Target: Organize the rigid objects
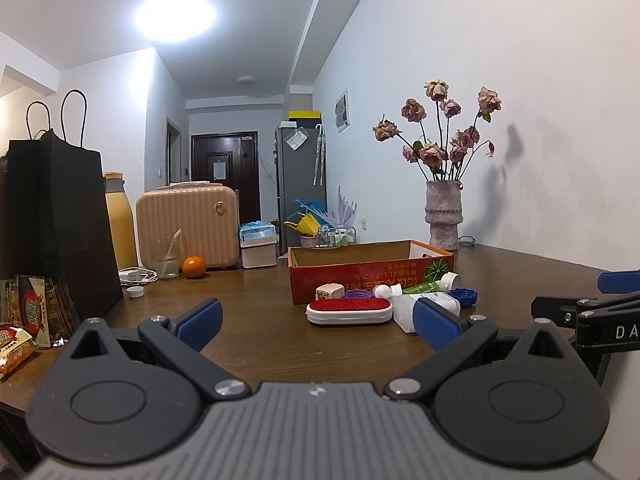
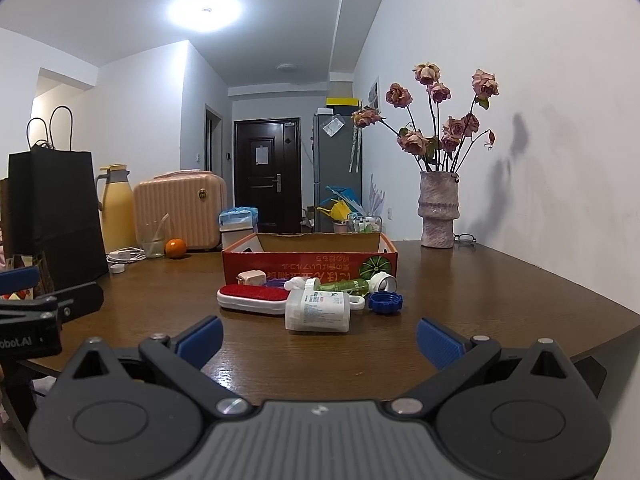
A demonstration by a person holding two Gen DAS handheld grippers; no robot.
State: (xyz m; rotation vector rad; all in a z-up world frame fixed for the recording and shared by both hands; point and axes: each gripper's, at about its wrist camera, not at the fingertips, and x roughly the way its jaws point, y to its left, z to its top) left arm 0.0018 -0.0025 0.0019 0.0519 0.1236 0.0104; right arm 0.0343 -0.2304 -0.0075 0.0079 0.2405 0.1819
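Note:
An open red cardboard box [image 1: 372, 276] [image 2: 310, 262] stands on the brown table. In front of it lie a red-and-white brush [image 1: 349, 311] [image 2: 253, 299], a white plastic bottle [image 2: 318, 312] [image 1: 404, 312], a green tube [image 2: 344, 286] [image 1: 424, 288], a blue cap [image 2: 385, 303] [image 1: 464, 296], a small beige plug [image 2: 251, 279] [image 1: 330, 291] and a purple lid [image 1: 358, 293]. My left gripper [image 1: 316, 322] is open and empty, short of the brush. My right gripper [image 2: 318, 340] is open and empty, just short of the bottle.
A vase of dried roses [image 1: 443, 216] [image 2: 437, 212] stands at the back right by the wall. At the left are a black paper bag [image 1: 52, 224] [image 2: 52, 212], snack packets [image 1: 24, 320], a yellow flask [image 2: 116, 212], a glass [image 1: 166, 258], an orange [image 1: 194, 267] and a pink case [image 1: 188, 228].

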